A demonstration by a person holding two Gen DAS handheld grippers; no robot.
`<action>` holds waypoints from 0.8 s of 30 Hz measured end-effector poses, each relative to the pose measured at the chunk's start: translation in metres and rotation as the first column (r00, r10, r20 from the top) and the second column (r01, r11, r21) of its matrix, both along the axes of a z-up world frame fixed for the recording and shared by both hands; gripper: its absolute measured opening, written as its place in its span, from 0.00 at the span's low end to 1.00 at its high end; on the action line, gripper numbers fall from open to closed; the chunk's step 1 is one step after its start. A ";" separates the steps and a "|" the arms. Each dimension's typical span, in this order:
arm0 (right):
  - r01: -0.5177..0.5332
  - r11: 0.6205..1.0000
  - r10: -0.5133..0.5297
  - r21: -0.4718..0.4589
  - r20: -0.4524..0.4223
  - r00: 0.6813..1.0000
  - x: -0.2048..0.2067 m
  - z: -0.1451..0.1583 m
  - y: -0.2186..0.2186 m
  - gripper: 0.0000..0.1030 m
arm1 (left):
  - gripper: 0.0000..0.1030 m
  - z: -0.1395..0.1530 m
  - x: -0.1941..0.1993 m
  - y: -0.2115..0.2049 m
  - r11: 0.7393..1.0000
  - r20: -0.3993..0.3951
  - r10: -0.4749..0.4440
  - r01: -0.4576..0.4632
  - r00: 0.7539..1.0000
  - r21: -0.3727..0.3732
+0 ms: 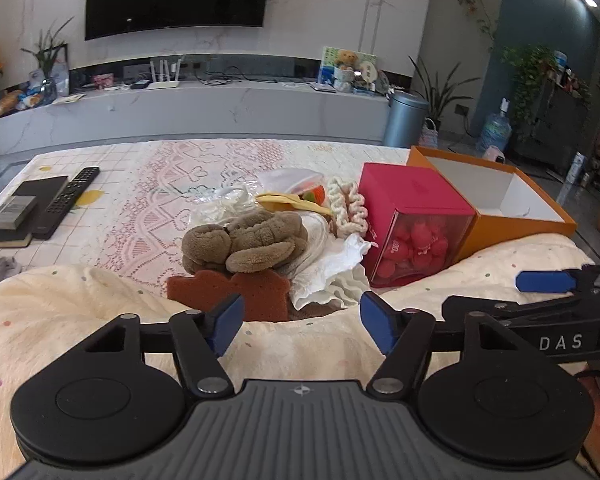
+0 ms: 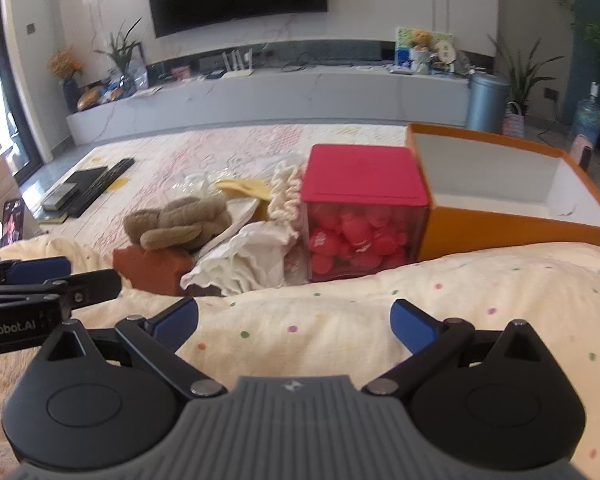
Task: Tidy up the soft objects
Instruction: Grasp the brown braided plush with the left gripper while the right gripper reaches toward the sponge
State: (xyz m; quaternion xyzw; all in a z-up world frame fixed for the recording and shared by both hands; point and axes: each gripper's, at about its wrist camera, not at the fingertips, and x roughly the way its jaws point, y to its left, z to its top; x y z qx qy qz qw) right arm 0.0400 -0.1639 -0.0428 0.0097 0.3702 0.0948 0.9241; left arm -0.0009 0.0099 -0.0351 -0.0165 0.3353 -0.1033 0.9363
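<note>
A heap of soft things lies on the table: a brown plush toy [image 1: 244,242] [image 2: 180,222], a rust-coloured sponge [image 1: 232,290] [image 2: 152,270] in front of it, crumpled white cloth [image 1: 332,268] [image 2: 248,260] and a cream knitted piece [image 1: 348,204] [image 2: 286,192]. My left gripper [image 1: 302,320] is open just short of the sponge, above a cream dotted blanket [image 1: 80,308] [image 2: 420,300]. My right gripper [image 2: 294,322] is open over the same blanket with nothing between its fingers. An open orange box [image 1: 500,200] [image 2: 500,184] with a white inside stands at the right.
A red box with a clear front [image 1: 412,224] [image 2: 360,216], holding red round toys, stands between the heap and the orange box. Remote controls and dark flat items [image 1: 44,204] [image 2: 88,188] lie at the table's left. A TV wall unit runs behind.
</note>
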 end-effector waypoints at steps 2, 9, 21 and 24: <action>-0.014 1.000 0.014 0.000 -0.003 1.000 0.008 -0.002 0.003 0.94 | 0.71 0.000 0.005 0.000 0.999 0.019 -0.018 0.018 1.000 0.036; -0.087 0.996 0.086 -0.020 -0.021 0.996 0.048 -0.009 0.023 0.62 | 0.75 -0.003 0.047 0.001 0.984 0.046 -0.074 0.066 0.996 0.163; -0.126 0.991 0.131 0.042 -0.140 0.981 0.115 -0.046 0.035 0.55 | 0.84 -0.050 0.115 -0.026 0.816 -0.078 -0.345 0.340 0.935 0.468; -0.134 0.989 0.142 0.058 -0.172 0.975 0.125 -0.055 0.035 0.51 | 0.84 -0.063 0.128 -0.029 0.764 -0.115 -0.356 0.360 0.927 0.536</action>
